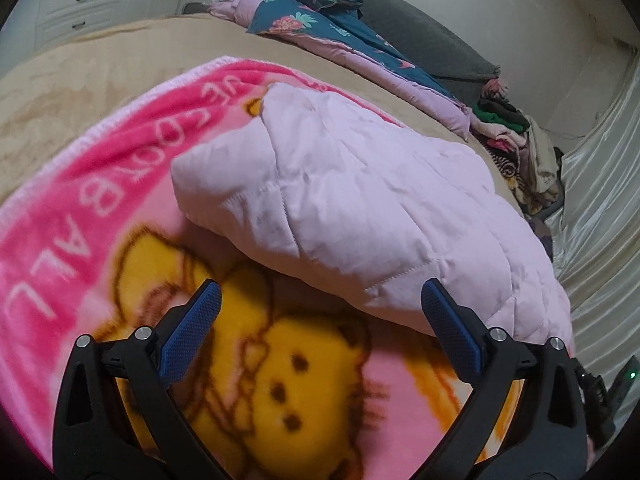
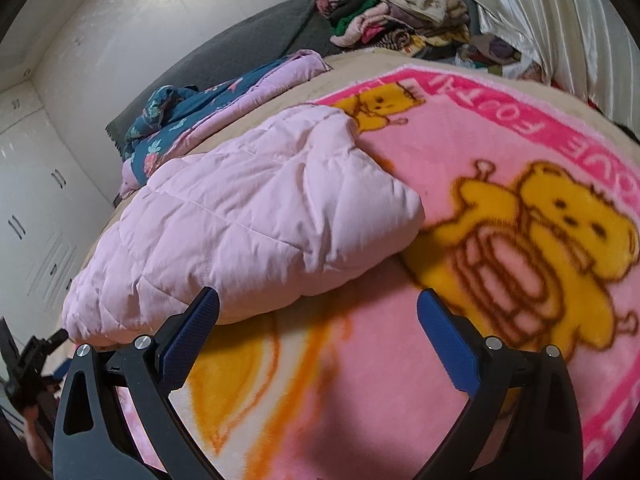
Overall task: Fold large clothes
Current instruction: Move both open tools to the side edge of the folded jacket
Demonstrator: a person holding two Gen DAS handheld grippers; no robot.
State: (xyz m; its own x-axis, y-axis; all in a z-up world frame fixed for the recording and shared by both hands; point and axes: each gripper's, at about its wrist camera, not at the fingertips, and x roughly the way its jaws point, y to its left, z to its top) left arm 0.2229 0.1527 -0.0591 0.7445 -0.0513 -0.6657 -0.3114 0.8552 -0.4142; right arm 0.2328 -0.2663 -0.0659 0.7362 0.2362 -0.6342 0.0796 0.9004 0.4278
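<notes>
A pale pink quilted garment (image 1: 360,208) lies folded in a puffy bundle on a pink cartoon-bear blanket (image 1: 100,184) spread over the bed. It also shows in the right wrist view (image 2: 248,216) on the same blanket (image 2: 500,168). My left gripper (image 1: 320,312) is open and empty, just in front of the bundle's near edge. My right gripper (image 2: 318,316) is open and empty, its left finger close to the bundle's near edge. The other gripper shows at the right edge of the left wrist view (image 1: 600,396) and the left edge of the right wrist view (image 2: 32,364).
A blue floral quilt with pink lining (image 1: 320,28) lies crumpled at the far side, against a grey headboard (image 1: 432,36). A pile of mixed clothes (image 2: 400,20) sits at the bed's far corner beside satin curtains (image 2: 560,12). White cabinets (image 2: 36,208) stand along the wall.
</notes>
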